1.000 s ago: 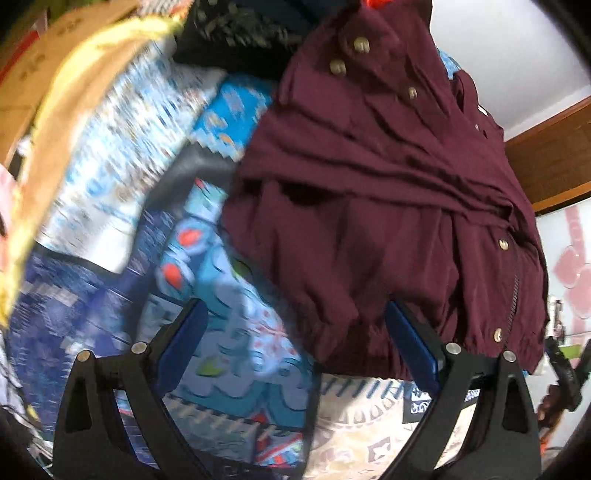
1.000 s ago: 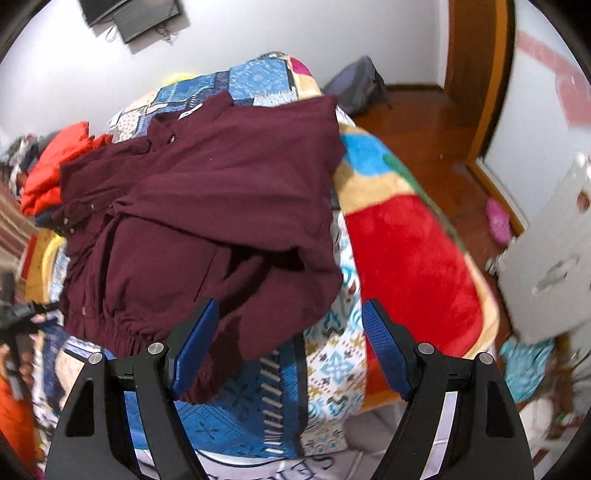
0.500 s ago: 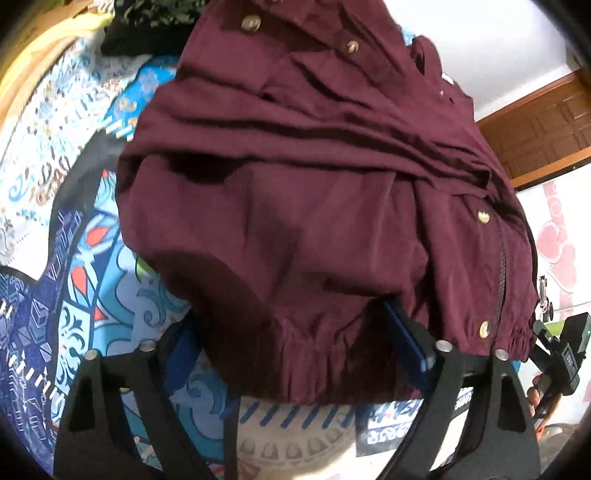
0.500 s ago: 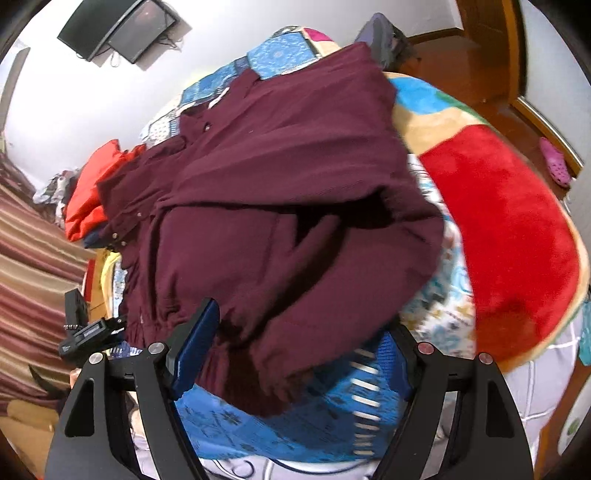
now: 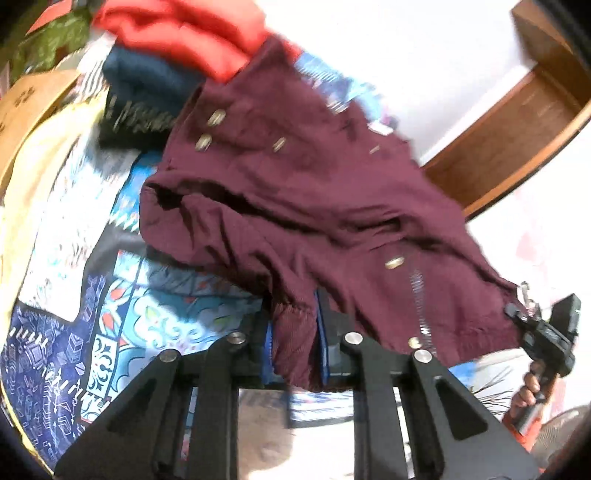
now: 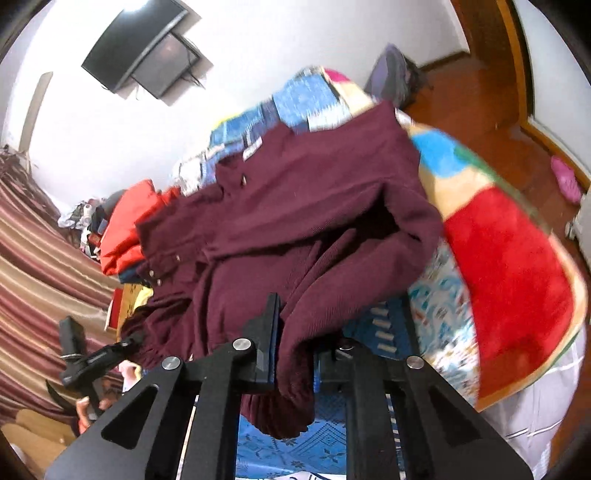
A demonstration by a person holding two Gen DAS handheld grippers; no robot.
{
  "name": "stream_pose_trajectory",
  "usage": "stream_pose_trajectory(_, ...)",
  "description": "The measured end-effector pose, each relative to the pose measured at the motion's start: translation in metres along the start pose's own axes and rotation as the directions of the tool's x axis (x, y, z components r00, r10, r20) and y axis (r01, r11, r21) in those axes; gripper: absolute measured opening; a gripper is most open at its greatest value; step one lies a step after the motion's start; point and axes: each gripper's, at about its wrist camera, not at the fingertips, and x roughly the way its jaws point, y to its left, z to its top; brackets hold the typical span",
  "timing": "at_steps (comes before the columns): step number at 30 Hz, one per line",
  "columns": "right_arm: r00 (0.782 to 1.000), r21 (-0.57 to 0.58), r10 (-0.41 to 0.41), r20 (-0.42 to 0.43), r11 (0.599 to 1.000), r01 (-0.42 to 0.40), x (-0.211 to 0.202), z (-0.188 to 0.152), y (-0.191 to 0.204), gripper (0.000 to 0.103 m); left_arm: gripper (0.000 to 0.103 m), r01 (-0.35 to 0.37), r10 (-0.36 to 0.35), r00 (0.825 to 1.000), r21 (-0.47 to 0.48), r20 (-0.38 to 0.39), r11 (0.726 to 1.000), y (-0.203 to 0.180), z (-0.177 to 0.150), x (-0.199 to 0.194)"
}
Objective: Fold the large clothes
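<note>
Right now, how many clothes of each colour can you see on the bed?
Maroon: 1, the jacket, clamped at its hem by the left gripper and the right gripper.
Red-orange: 1, a garment behind it.
Dark navy: 1, a folded garment under the red one.
Total: 3, though the pile is blurry and may hide more.

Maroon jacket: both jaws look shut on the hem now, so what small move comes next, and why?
Probably lift both ends together and carry the hem toward the collar. The left gripper and right gripper each pinch the ribbed hem of the maroon jacket, whose upper half lies on the patterned bedspread.
</note>
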Motion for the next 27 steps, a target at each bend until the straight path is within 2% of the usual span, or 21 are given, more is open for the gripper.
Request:
stream_pose_trajectory(3,0.999,-0.014,-0.001,0.041,1.0,0.001,-0.014,0.005,0.002,0.011,0.017,0.034,-0.036,0.998,0.045,0.053,0.998,-0.019,0.002,-0.029)
stream_pose_trajectory(8,0.997,-0.004,0.013,0.076,1.0,-0.013,-0.029,0.012,-0.003,0.011,0.016,0.062,-0.074,0.99,0.104,0.12,0.993,-0.048,0.004,-0.052)
stream_pose_trajectory(13,0.995,-0.002,0.014,0.102,1.0,-0.014,-0.039,0.021,-0.007,0.011,0.017,0.065,-0.087,0.983,0.138,0.16,0.988,-0.065,0.015,-0.057)
stream_pose_trajectory(17,0.994,-0.012,0.018,0.109,1.0,-0.017,-0.032,0.04,-0.003,0.011,0.017,0.027,-0.056,0.983,0.166,0.174,0.986,-0.071,0.028,-0.048)
stream_pose_trajectory(27,0.992,-0.067,0.002,0.128,0.998,0.006,0.003,0.101,0.012,0.011,0.017,0.002,-0.02,0.983,0.102,0.183,0.995,-0.057,0.098,-0.006)
